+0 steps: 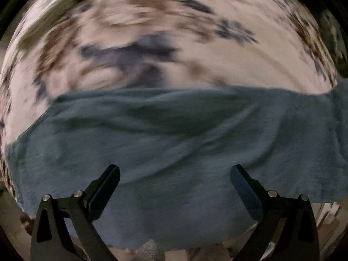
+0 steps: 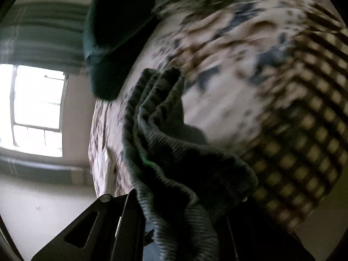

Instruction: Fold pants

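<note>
Pants: soft blue-grey fleece pants [image 1: 174, 143] lay spread and wrinkled across a pink bedcover with brown and blue blotches [image 1: 239, 65].
Left gripper [image 1: 175, 187]: jaws wide apart, holding nothing.
Right gripper [image 2: 184, 228]: clamped on a ribbed, bunched edge of the pants.

The left gripper [image 1: 175, 187] points straight down, its jaws spread wide with nothing pressed between the pads (both black fingers [image 1: 104, 192] show plainly). The right gripper [image 2: 180, 224] is tilted steeply downward and rolled to one side, its jaws clamped tight on the pants [image 2: 174, 163], whose ribbed cloth hides the fingertips.
</note>
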The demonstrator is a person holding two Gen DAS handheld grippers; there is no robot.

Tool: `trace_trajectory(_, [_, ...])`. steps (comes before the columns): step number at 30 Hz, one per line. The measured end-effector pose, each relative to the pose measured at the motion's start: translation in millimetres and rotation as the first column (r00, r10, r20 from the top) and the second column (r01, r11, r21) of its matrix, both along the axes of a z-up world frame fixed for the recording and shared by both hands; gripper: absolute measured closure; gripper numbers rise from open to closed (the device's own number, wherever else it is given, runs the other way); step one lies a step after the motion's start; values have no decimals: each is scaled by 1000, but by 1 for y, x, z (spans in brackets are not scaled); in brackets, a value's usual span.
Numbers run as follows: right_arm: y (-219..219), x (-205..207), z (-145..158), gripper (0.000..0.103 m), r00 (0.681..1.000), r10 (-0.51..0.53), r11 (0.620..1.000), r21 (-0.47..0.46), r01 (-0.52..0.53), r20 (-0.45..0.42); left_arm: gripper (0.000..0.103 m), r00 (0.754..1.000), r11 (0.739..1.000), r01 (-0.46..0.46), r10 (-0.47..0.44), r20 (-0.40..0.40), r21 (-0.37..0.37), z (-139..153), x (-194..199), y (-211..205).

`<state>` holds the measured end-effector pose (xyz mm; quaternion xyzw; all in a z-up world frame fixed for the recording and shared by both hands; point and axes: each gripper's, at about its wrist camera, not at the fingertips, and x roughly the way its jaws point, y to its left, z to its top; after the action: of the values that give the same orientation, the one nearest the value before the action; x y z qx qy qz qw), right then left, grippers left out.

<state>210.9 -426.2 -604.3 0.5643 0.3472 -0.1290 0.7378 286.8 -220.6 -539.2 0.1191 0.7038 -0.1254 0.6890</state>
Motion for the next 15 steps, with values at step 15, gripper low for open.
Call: trace_trajectory(15, [314,114,-63,94,855,501,862,-17,-507,-133,0,929,927,-368,364,59,69,25,25,298])
